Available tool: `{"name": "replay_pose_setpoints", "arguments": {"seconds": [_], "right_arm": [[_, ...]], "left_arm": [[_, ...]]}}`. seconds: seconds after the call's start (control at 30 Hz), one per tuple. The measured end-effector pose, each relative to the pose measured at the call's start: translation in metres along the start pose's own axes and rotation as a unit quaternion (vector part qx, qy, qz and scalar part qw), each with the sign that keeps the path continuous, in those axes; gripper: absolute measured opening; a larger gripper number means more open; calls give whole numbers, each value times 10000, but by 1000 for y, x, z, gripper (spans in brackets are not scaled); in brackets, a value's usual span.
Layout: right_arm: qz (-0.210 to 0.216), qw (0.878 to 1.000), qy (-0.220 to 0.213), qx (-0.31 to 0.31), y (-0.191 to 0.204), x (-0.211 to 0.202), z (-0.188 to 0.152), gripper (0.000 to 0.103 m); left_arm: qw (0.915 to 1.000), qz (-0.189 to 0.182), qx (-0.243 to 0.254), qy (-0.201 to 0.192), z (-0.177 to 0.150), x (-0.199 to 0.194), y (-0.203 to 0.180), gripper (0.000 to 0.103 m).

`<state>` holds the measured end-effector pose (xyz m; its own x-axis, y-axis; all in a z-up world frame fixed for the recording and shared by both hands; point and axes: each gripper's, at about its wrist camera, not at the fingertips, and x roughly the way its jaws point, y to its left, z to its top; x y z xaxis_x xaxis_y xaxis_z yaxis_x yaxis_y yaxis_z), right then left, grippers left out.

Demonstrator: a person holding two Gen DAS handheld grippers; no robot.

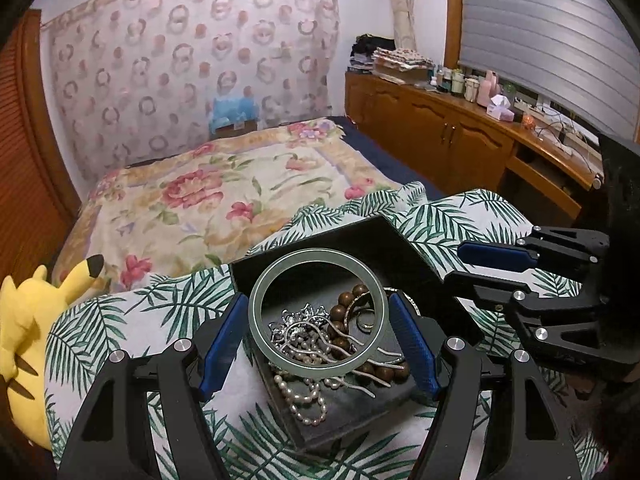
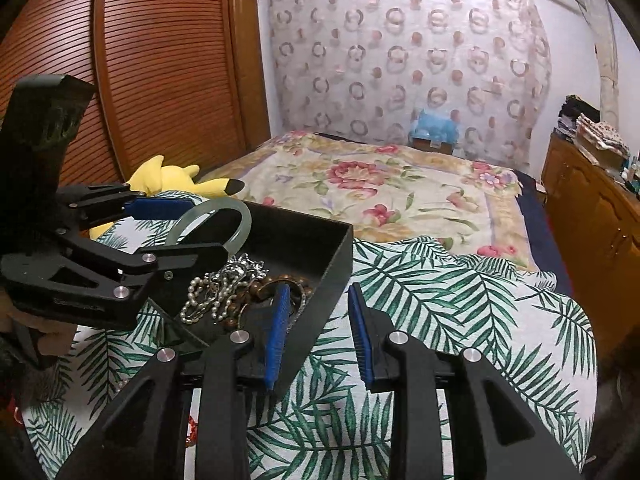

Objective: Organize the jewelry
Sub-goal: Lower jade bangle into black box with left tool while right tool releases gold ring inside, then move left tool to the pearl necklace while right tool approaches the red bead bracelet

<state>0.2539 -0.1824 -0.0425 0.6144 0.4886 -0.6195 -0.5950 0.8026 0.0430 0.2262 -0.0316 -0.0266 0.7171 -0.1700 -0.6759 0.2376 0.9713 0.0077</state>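
You had a black tray [image 1: 400, 240] on the leafy cloth [image 2: 460, 300]. Most of the jewelry was in the tray already: pearls [image 1: 308, 404], brown beads [image 1: 340, 312] and silver chains [image 1: 296, 328], all in a tangle, so sorting was left. Your left gripper [image 1: 318, 334] pointed down over the tray, pinching the green bangle [image 1: 318, 312]. Your right gripper [image 2: 318, 332] hung at the tray's side wall, jaws apart, holding nothing.
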Motion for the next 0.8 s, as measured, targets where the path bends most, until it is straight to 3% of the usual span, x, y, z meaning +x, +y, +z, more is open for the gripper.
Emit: {"name": "replay_pose_setpoints", "arguments": {"seconds": [0.33,0.43,0.8], "right_arm": [[-39,10000,14,18,0,2,-1,32],[-45,10000,1,13,0,2,-1,32],[-54,9996,-161,-220,18,-25,14,32]], "left_arm": [[9999,7,-46,111,0,5,-1,70],[9999,-45,-113,3,-4,-6,1,74],[9993,-38,-365,-16,-43,-50,16,74]]}}
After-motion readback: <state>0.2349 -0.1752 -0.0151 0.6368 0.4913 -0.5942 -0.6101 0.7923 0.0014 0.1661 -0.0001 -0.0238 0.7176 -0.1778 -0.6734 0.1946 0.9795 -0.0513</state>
